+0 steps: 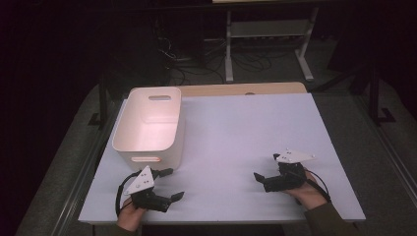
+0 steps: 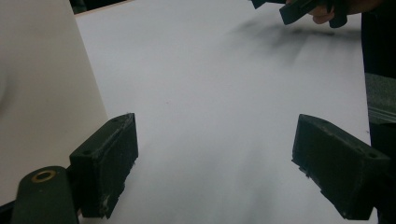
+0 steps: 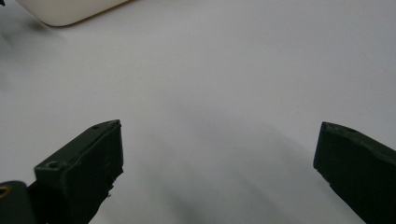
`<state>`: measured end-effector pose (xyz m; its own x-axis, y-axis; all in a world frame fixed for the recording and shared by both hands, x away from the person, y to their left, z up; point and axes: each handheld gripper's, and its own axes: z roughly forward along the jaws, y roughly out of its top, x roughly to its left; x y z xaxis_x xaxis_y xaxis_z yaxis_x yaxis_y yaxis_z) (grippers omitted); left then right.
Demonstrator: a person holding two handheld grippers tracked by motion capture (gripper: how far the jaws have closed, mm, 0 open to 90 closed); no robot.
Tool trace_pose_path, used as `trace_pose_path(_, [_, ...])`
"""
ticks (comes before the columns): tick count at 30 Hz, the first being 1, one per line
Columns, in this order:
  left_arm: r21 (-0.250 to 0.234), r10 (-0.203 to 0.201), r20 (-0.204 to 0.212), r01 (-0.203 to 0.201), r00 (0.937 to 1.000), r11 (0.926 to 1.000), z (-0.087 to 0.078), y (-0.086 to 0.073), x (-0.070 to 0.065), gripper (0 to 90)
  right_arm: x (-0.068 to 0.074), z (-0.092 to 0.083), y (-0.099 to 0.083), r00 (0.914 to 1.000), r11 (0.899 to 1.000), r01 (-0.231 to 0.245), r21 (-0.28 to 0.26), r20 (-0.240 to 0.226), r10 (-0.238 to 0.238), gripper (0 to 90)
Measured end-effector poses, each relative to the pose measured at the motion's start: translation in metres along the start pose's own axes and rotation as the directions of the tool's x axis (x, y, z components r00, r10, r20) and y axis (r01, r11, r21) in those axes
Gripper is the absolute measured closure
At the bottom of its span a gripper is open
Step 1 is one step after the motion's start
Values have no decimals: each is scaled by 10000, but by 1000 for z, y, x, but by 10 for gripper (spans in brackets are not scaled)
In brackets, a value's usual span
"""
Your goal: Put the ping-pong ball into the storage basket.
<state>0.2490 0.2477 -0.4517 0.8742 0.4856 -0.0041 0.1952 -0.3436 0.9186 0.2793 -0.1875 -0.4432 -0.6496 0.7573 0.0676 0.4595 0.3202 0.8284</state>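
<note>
Two tongs are over the near part of the worktop (image 1: pixel 236 132), and one white bin (image 1: pixel 150 123) stands at the left side of it. The bin is the thing nearest to the left tongs (image 1: pixel 173 183): it is just beyond them and a little to the left, its near wall close to the upper jaw, but I cannot tell if they touch. In the left gripper view the white wall of the bin (image 2: pixel 42 93) rises just beside the left jaw. The right tongs (image 1: pixel 266 169) are well apart from the bin, on the other side of the worktop; in the right gripper view only a rounded corner of the bin (image 3: pixel 70 11) appears at the top left, far from the jaws.

The worktop is pale, flat and bare around both tongs, with a strip of wood (image 1: pixel 236 89) at its far edge. Around it the room is dark; behind the worktop there is a white metal frame (image 1: pixel 268 39) and loose cables (image 1: pixel 196 59) on the floor.

Both tongs are spread wide, released, with only the pale surface between the jaws. They grasp nothing. The left tongs point to the right, the right tongs point to the left, so they face each other. In the left gripper view the right tongs (image 2: pixel 299 9) are seen far off at the top edge, held by a hand (image 2: pixel 322 14)
</note>
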Motion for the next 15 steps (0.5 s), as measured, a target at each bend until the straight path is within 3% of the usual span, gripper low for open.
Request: trace_pose_path(15, [-48, -5, 0, 5, 10000, 10000, 0, 0, -1, 142, -1, -9, -9, 9997, 9998, -174, 114, 193, 172, 7])
